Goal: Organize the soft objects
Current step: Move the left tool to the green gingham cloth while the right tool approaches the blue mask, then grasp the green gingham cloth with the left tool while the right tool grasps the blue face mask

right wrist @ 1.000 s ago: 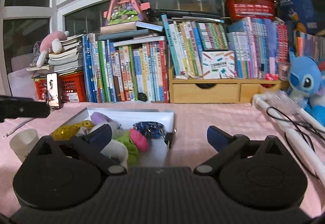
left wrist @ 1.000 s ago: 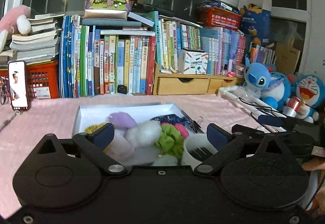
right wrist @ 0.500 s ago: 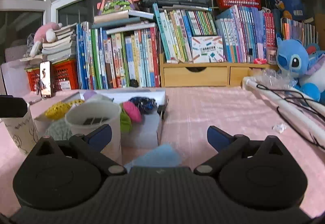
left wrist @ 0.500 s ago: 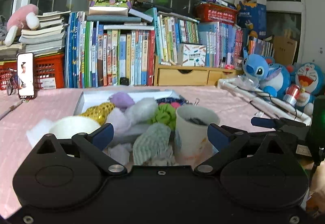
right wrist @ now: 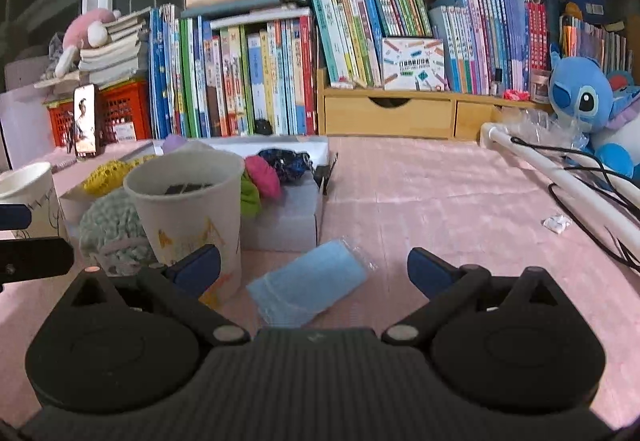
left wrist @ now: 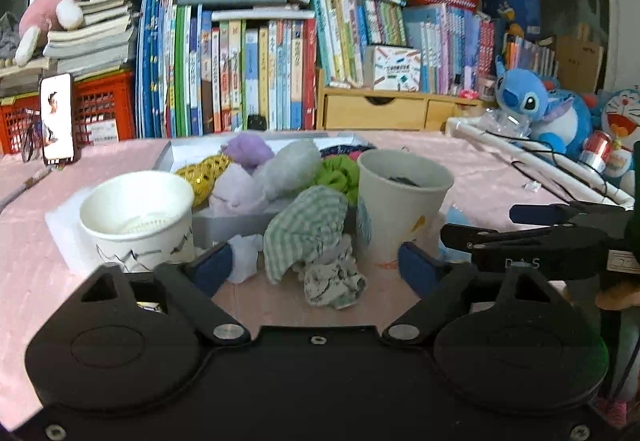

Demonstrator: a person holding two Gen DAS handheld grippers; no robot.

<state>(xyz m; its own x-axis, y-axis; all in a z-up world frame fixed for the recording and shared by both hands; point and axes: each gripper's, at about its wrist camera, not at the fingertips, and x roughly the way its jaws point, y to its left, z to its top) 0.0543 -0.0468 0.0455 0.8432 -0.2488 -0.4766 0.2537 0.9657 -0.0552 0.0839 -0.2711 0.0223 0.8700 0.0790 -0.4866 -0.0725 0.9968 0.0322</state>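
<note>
Two tongs, both unclenched. My left gripper (left wrist: 312,269), jaws just been closing, straddles the green striped cloth (left wrist: 308,237) without pinching it. My right gripper (right wrist: 314,267) has the blue roll (right wrist: 308,291) dead ahead, lying diagonal on the table.

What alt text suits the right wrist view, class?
An open right gripper hovers over a blue cloth roll on a pink tablecloth, beside a paper cup and a white box of soft items.
</note>
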